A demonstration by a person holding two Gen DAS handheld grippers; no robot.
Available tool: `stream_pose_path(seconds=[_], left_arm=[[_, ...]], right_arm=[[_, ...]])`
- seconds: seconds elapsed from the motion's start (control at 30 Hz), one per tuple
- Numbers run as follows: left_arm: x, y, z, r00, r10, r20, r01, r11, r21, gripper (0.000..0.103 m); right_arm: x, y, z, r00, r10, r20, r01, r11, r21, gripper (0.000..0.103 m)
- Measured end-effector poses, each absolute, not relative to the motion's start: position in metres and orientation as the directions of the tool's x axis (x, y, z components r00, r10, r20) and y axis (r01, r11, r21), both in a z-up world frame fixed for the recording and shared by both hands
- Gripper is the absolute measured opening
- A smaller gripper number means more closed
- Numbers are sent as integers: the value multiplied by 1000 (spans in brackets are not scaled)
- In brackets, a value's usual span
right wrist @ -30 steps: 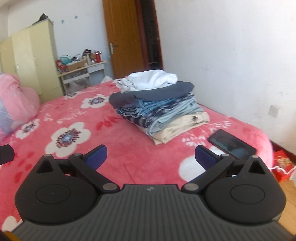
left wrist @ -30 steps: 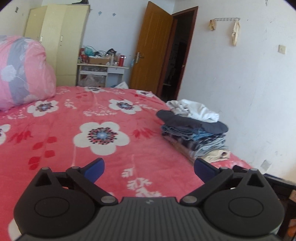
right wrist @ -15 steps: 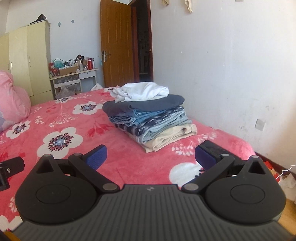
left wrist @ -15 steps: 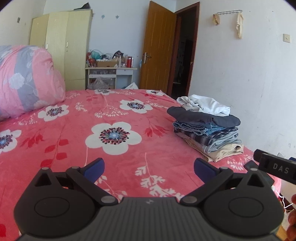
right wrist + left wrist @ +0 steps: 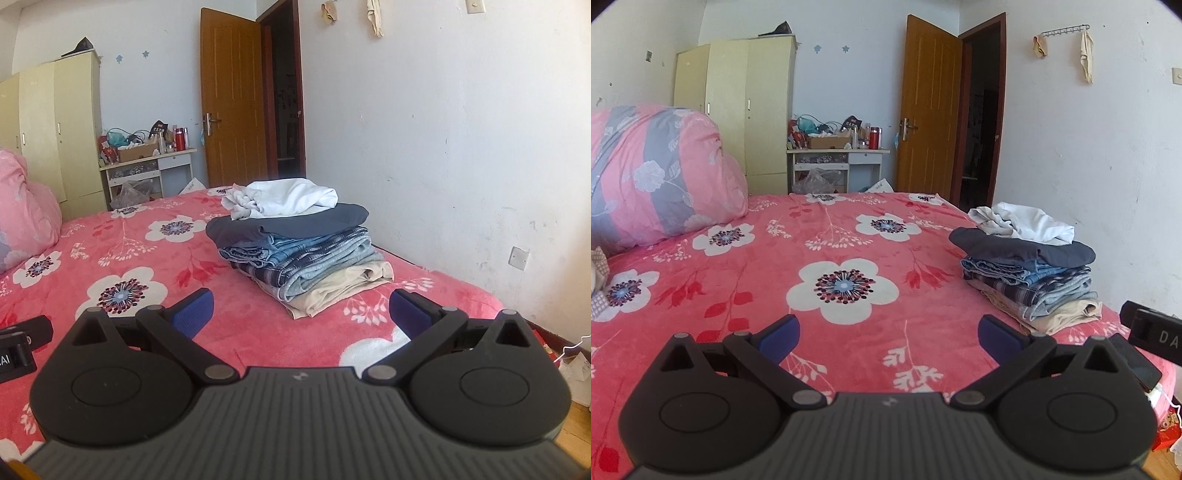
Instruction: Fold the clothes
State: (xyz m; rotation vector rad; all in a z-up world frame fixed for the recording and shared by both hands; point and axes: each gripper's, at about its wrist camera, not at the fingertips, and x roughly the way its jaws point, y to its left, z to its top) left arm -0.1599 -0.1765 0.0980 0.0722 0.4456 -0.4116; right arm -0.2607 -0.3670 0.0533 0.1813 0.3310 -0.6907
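Clothes (image 5: 299, 254) sit in a folded stack on the red flowered bedspread (image 5: 812, 266), straight ahead of the right gripper (image 5: 301, 308) and slightly beyond its fingertips; a crumpled white garment (image 5: 284, 199) lies loose on top, above a dark grey piece, denim, plaid and a beige piece at the bottom. From the left gripper (image 5: 888, 338) the same stack (image 5: 1030, 273) is ahead and off to the right, near the bed's edge by the wall. Both grippers hover over the bedspread with their blue-padded fingers spread wide and nothing between them. Only the left view shows the big pink and grey quilt roll (image 5: 653, 173) in full, ahead to the left, and a dark phone-like slab (image 5: 1137, 360) on the bed behind its right finger. Only the right view shows the white wall socket (image 5: 518, 257) low on the wall to the right. Each view catches the other gripper's black body at its edge. A brown door (image 5: 232, 110) stands open beyond the bed.
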Motion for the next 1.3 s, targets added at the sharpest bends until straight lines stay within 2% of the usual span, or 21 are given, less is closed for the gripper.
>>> stream_pose_path(seconds=[0.3, 0.47, 1.3], left_arm=[[-161, -182, 98, 812, -369, -452, 412, 911, -3, 103], [-165, -181, 101, 829, -361, -428, 409, 912, 22, 103], [-169, -173, 102, 837, -351, -420, 396, 918, 22, 103]], right_arm=[[-259, -363, 54, 724, -595, -348, 645, 763, 36, 102], [-256, -361, 54, 730, -588, -348, 633, 774, 21, 102], [-256, -353, 55, 744, -566, -354, 615, 788, 35, 102]])
